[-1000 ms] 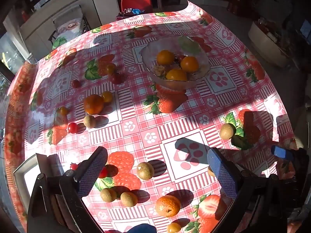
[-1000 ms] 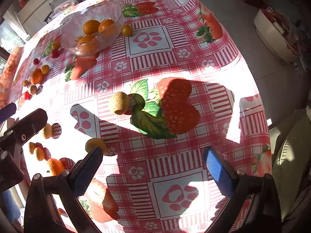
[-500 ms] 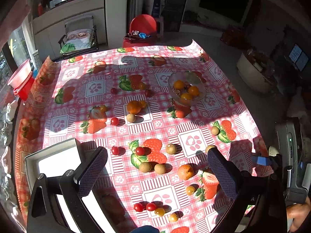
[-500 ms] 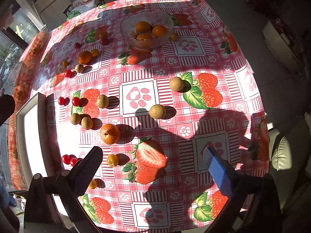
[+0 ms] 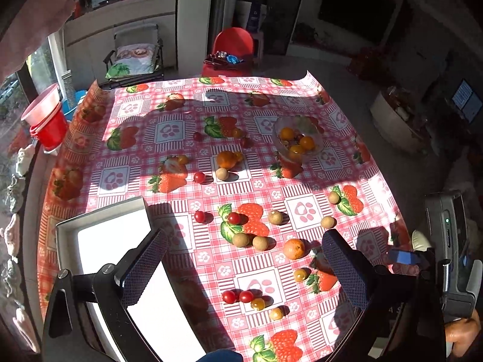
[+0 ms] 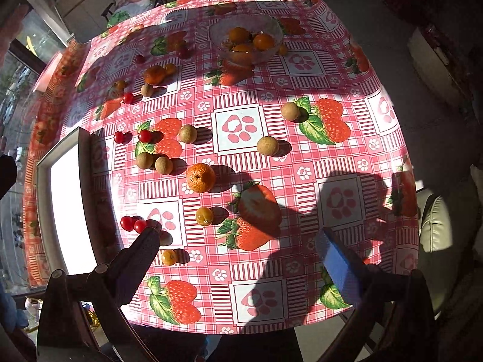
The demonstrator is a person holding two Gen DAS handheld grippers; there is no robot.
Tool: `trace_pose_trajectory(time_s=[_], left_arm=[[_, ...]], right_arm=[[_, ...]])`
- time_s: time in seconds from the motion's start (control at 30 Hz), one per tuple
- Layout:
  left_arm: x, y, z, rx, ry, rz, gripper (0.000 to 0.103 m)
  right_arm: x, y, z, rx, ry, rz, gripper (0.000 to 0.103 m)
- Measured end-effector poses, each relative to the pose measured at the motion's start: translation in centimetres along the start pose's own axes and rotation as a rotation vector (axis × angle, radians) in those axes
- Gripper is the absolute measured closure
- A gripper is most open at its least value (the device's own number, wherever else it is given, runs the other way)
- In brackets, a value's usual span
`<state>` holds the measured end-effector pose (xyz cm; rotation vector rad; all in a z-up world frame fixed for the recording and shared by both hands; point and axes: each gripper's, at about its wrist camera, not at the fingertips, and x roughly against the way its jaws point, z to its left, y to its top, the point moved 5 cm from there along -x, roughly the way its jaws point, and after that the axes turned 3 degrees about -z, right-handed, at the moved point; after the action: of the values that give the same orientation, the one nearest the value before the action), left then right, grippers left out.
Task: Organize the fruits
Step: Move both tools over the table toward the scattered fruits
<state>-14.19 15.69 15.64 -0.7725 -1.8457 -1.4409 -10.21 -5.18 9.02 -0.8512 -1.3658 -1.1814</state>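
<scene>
Loose fruit lies scattered on a red-checked strawberry tablecloth point(image 5: 169, 181): a mandarin point(image 5: 293, 249) point(image 6: 200, 177), brown longans point(image 5: 240, 239) point(image 6: 267, 145), cherry tomatoes point(image 5: 228, 296) point(image 6: 126, 222) and small yellow fruits point(image 6: 204, 215). A glass bowl point(image 5: 297, 143) point(image 6: 246, 40) at the far right holds mandarins. A white tray point(image 5: 105, 241) point(image 6: 65, 208) sits at the near left. My left gripper point(image 5: 241, 265) and right gripper point(image 6: 238, 256) hang open and empty high above the near edge.
Another mandarin point(image 5: 225, 159) with a longan point(image 5: 221, 174) lies mid-table. A red chair point(image 5: 232, 48) stands beyond the far edge, red buckets point(image 5: 48, 120) at the left. The right hand's device point(image 5: 452, 256) shows at the right. A cushioned seat point(image 6: 437, 235) stands beside the table's right edge.
Both grippers have pulled up and back from the table, so the whole table and the tray have come into view. Both stay open and empty.
</scene>
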Motion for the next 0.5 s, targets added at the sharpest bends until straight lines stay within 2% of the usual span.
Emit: trace_pose_trajectory(time_s=[0.17, 0.23, 0.4, 0.5], left_arm=[[0.6, 2.6, 0.6, 0.037, 0.029, -0.062, 0.000], [0.4, 3.1, -0.1, 0.035, 0.051, -0.059, 0.000], [0.0, 2.9, -0.4, 0.037, 0.039, -0.020, 0.000], [-0.2, 2.6, -0.4, 0.020, 0.057, 0.001, 0.000]], right_arm=[[-0.2, 0.0, 1.7, 0.037, 0.004, 0.000, 0.000], [-0.2, -0.1, 2.1, 0.049, 0.006, 0.000, 0.000], [0.3, 0.2, 2.0, 0.047, 0.001, -0.013, 0.000], [0.6, 0.8, 1.6, 0.032, -0.002, -0.023, 0.000]])
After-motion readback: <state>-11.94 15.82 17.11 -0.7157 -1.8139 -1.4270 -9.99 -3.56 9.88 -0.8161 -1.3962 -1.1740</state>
